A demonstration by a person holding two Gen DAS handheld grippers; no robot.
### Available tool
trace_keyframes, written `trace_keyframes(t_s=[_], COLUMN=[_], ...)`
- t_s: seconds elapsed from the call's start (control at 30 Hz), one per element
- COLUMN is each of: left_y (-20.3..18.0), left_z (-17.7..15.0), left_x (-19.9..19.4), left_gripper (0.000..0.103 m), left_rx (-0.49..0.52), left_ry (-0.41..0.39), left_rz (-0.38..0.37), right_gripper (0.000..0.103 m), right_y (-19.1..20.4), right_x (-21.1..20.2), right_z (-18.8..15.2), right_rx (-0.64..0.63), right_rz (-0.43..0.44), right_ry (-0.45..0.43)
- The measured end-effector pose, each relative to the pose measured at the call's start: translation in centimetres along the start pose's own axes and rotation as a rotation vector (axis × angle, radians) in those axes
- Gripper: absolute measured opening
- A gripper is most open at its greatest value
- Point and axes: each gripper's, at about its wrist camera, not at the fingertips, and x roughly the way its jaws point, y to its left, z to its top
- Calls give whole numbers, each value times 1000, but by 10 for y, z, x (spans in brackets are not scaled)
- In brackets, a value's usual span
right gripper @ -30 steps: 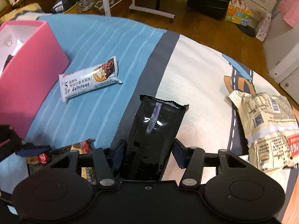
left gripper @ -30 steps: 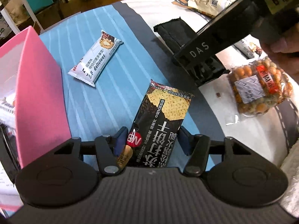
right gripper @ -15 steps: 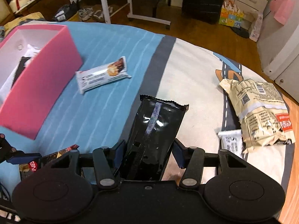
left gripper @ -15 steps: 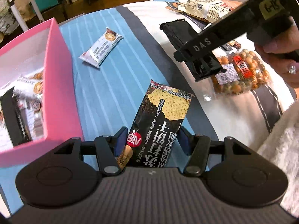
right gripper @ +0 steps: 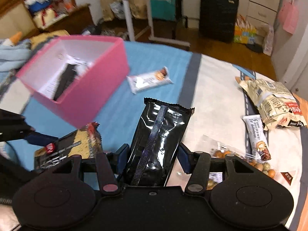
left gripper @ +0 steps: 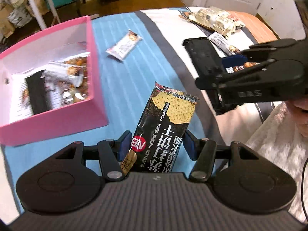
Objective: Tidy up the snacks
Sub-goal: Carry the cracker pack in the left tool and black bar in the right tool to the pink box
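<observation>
My left gripper (left gripper: 156,147) is shut on a black cracker packet (left gripper: 165,127) with a cracker picture, held above the blue cloth. My right gripper (right gripper: 153,156) is shut on a plain glossy black packet (right gripper: 157,142), held in the air; this packet also shows in the left wrist view (left gripper: 204,61). The pink box (left gripper: 57,119) stands to the left, with several packets inside; it shows in the right wrist view (right gripper: 92,88) too. A white snack bar (right gripper: 150,79) lies on the blue cloth beyond the box corner.
On the white cloth at right lie a beige bag (right gripper: 271,100), a second white bar (right gripper: 257,136) and a clear bag of nuts (right gripper: 236,159). Behind the table are a black suitcase (right gripper: 218,15) and a white stand (right gripper: 138,19).
Both grippers have risen with their packets and moved back. The pink box interior has come into view, and the table now looks farther below.
</observation>
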Motion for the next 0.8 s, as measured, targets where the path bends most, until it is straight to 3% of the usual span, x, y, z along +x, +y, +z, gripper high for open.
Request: trace_keyframes(t_s=[0.47,0.63,0.8], left_y=[65,99,153], left_z=[-8,0,9], left_x=[-81,-95,-96], left_gripper=[57,57,57], left_rx=[-125,-176,-329], left_ry=[-77,-116,-208], left_rz=[83,154,101], right_gripper=[59,59,59], right_y=[77,99,119], right_x=[-44,-41,-12], right_z=[31,60,96], right_rx=[-180,-247,-296], right_rz=[147,206,236], right_ry=[-58,-146,-184])
